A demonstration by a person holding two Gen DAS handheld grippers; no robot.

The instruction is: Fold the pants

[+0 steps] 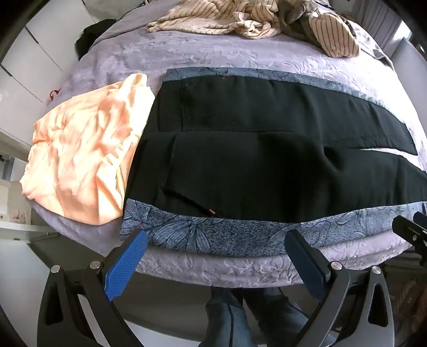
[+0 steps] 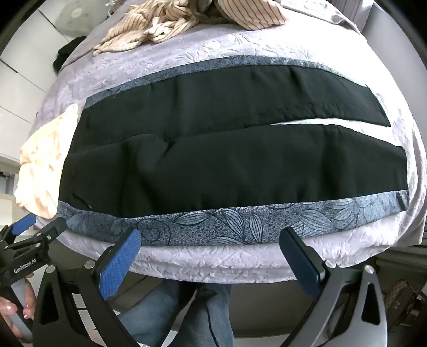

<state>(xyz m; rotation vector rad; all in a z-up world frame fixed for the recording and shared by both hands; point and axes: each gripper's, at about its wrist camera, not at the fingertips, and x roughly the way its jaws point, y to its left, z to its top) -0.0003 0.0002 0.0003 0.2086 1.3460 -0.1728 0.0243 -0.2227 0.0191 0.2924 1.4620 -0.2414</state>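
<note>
Black pants (image 1: 240,160) (image 2: 226,160) with blue leaf-patterned side stripes lie flat across the lilac bed cover (image 1: 213,50), waist to the left and both legs running right. A narrow gap separates the two legs at the right. My left gripper (image 1: 216,237) hangs open above the near blue stripe by the waist end, with nothing between its blue pads. My right gripper (image 2: 210,235) stands equally wide over the same stripe further along the leg, also empty. The right wrist view shows the left gripper (image 2: 34,227) at its left edge, held by a hand.
A crumpled peach garment (image 1: 80,160) lies touching the waist end on the left. Striped cream clothes (image 1: 240,18) are heaped at the far side of the bed. White cabinets (image 1: 26,66) stand to the left. The person's jeans-clad legs (image 1: 226,320) stand against the near bed edge.
</note>
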